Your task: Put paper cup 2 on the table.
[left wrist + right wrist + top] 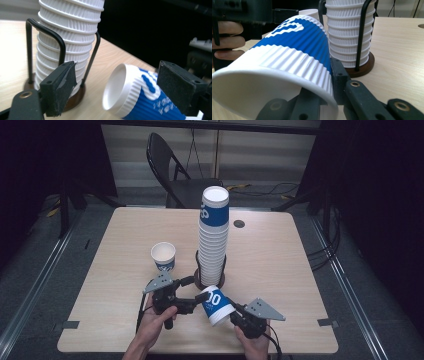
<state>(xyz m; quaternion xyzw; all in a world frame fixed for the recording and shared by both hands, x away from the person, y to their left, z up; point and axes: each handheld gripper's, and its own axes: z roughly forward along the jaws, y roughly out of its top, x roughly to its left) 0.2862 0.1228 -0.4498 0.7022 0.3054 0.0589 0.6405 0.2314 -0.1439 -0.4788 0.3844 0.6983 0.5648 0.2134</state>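
Observation:
A blue and white ribbed paper cup (pixel 216 305) hangs tilted on its side just above the table, in front of the cup stack. My right gripper (pixel 232 310) is shut on the cup's wall at the rim (pixel 287 82), one jaw inside and one outside. The cup's narrow base (pixel 120 90) points toward my left gripper (pixel 195 289). That gripper is open, its pads (pixel 60 90) spread wide on either side of the base, and the left pad stands clear of the cup. A tall stack of cups (pixel 214 240) stands in a black wire holder (pixel 45 32).
One upright cup (pixel 163 256) stands left of the stack. The holder's round wooden base (pixel 364 67) sits close behind the held cup. A folding chair (pixel 170 165) stands beyond the table's far edge. A small hole (pixel 239 224) marks the tabletop.

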